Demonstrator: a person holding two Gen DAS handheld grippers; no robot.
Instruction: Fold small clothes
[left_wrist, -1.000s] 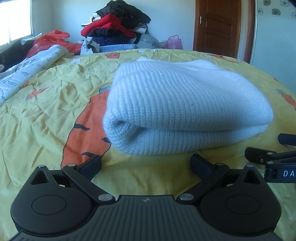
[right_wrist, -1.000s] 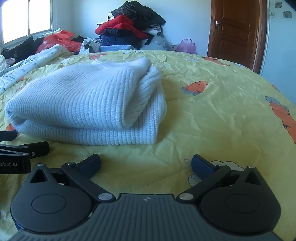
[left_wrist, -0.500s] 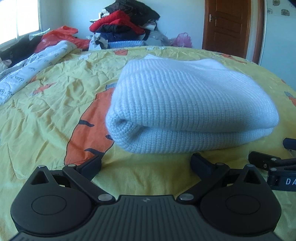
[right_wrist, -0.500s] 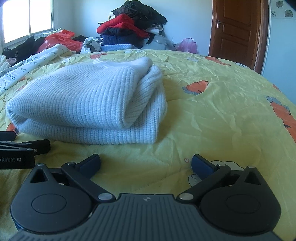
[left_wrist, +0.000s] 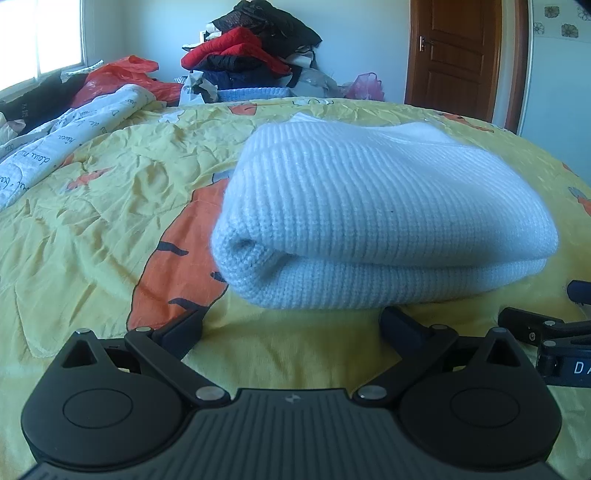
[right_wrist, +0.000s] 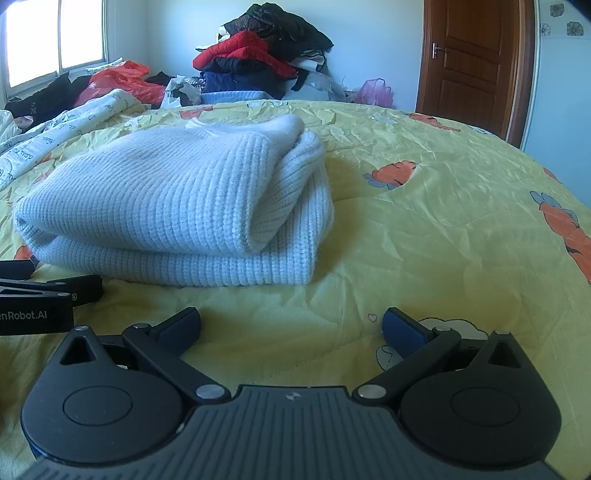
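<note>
One bed is filling both my views, its yellow carrot-print cover lying wrinkled. Behind it, a pile of clothes is leaning against the wall. The white knit sweater is sitting folded in layers on the cover. My left hand-held gripper is hovering just short of its near edge, jaws spread wide and holding nothing. My right hand-held gripper is doing likewise beside the sweater's right corner, fingers apart.
</note>
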